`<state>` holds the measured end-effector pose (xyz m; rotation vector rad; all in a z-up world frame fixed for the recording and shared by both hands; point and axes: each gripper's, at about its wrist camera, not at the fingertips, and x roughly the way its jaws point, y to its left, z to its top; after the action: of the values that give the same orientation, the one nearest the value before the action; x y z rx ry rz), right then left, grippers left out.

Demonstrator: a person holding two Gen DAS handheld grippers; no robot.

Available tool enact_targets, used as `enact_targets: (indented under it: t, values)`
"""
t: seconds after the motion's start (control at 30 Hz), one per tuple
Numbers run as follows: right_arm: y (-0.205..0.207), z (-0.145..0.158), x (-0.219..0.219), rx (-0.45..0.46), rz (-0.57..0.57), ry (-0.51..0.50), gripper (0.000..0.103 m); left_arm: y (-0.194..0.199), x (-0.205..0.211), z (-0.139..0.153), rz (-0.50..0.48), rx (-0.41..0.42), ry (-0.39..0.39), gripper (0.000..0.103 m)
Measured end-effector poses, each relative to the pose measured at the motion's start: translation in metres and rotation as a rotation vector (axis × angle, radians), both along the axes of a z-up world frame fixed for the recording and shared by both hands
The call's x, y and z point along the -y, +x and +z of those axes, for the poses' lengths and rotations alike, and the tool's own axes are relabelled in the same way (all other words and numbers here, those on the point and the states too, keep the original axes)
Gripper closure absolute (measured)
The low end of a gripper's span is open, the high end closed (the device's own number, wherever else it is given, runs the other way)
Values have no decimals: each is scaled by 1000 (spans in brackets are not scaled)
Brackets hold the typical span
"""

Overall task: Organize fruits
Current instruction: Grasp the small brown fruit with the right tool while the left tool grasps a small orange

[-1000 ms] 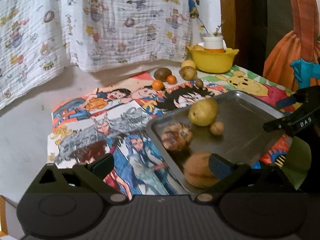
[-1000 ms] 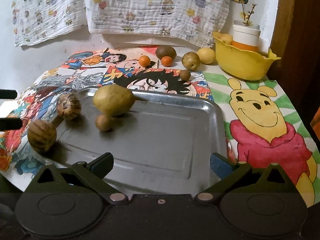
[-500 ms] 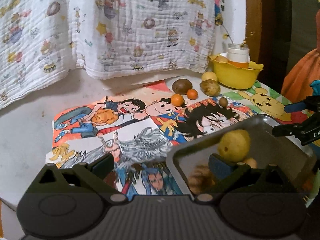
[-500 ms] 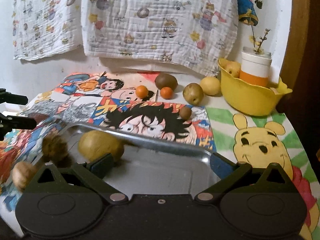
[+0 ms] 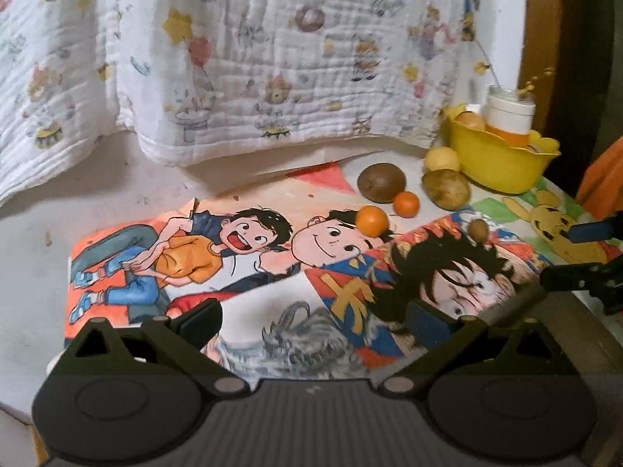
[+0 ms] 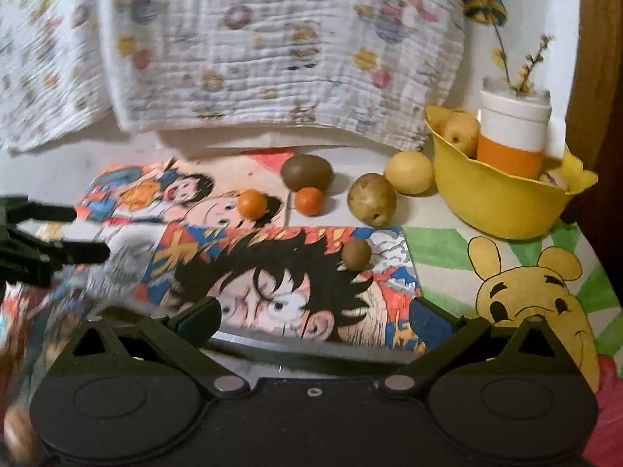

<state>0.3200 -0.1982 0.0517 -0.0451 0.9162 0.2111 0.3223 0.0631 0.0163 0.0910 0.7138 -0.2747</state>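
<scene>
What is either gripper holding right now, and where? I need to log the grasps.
Nothing: the left gripper and right gripper are both open, with only the cartoon mat between their fingers.

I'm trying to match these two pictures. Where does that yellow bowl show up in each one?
Left wrist view: the yellow bowl sits far right, in the upper half, past the loose fruit.
Right wrist view: the yellow bowl is at right, mid-height, and looks larger.
Shared landmark: the white and orange cup stands inside the bowl in both views.
</scene>
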Motion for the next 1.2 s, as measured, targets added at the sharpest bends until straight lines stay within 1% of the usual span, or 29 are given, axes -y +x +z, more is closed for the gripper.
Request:
enact_targets:
  t: [0.07,0.17,0.23,0.33,0.5,0.57,0.6,0.67,0.77,0.93,0.97,1.03,1.2]
  values:
    - [10,-5,1,8,-19,3,1,14,1,-5,-2,-21,-26,0]
    - [25,-16,2,17,-45,-33,1,34,6,-10,-2,-35,-51,0]
    - [35,-23,3,18,-57,-50,3,45,12,-12,-6,-36,-61,0]
    - [46,-32,5,13,-74,-37,5,62,23,-15,-13,-31,-62,1]
    - [60,-46,5,0,-96,-13,17,92,50,-25,-35,-29,-46,1]
    - [64,-52,4,-1,-101,-8,24,98,58,-30,-57,-27,-44,1]
    - [65,-55,4,1,-101,-10,25,100,62,-32,-70,-23,-39,1]
    - [67,-59,3,-2,-104,-17,31,104,68,-36,-90,-9,-15,1]
    - [68,-64,1,0,-104,-21,40,108,74,-40,-100,7,7,4]
    - [71,-70,-2,0,-110,-40,51,117,75,-47,-73,0,-2,13]
    - [71,-70,-3,2,-110,-41,53,119,74,-48,-68,-4,-8,13]
    - [72,-71,-5,3,-109,-45,55,121,74,-50,-68,-8,-18,19]
    - [74,-73,-6,11,-112,-47,62,125,81,-53,-86,-2,-12,27]
